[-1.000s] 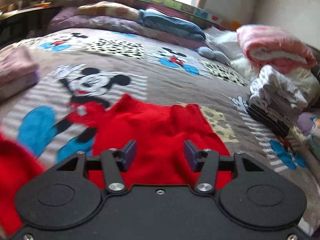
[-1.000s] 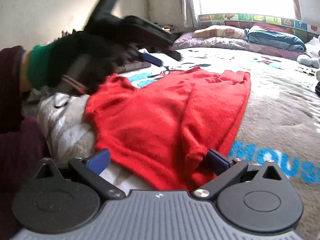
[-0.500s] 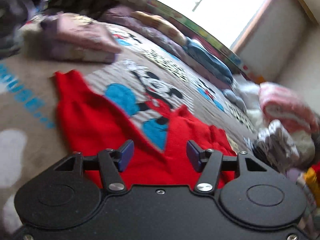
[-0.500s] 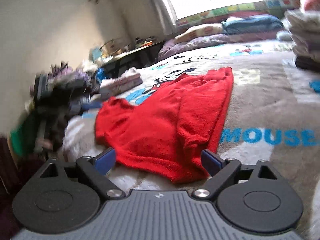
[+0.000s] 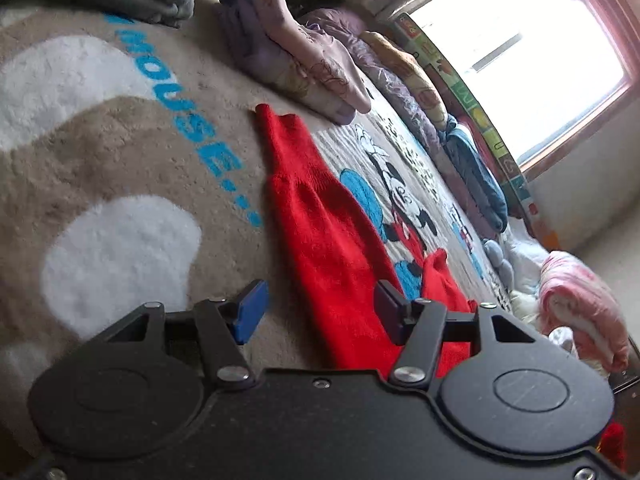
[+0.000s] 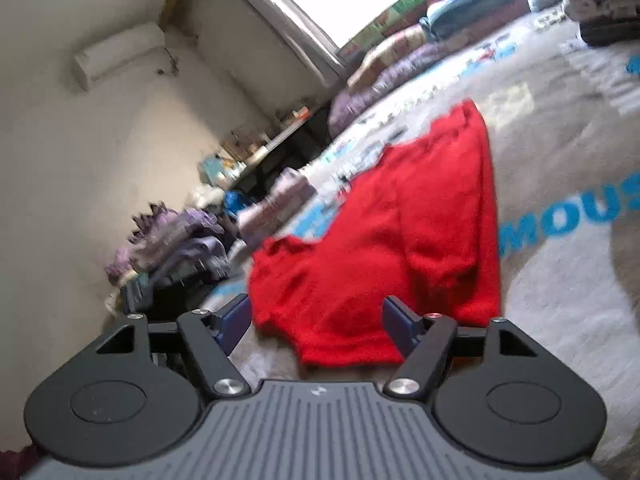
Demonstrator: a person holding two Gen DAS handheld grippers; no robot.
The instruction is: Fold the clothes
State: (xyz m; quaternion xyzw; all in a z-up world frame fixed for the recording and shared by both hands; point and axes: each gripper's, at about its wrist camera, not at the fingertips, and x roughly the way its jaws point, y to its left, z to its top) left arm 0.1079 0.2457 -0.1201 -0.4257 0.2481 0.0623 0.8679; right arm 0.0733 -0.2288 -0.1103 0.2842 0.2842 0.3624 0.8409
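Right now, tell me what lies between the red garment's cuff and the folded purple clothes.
Only bare blanket, in the left wrist view, separates the red garment from the folded purple clothes.

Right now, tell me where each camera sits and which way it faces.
Left wrist: sits on the left claw, tilted, low over the bed blanket, looking along a sleeve of the red garment toward the window; only its own open fingers show.
Right wrist: sits on the right claw, low at the red garment's near edge, facing the wall and cluttered bedside; only its own open fingers show.
Shared: the red garment, blanket, window, pillows.
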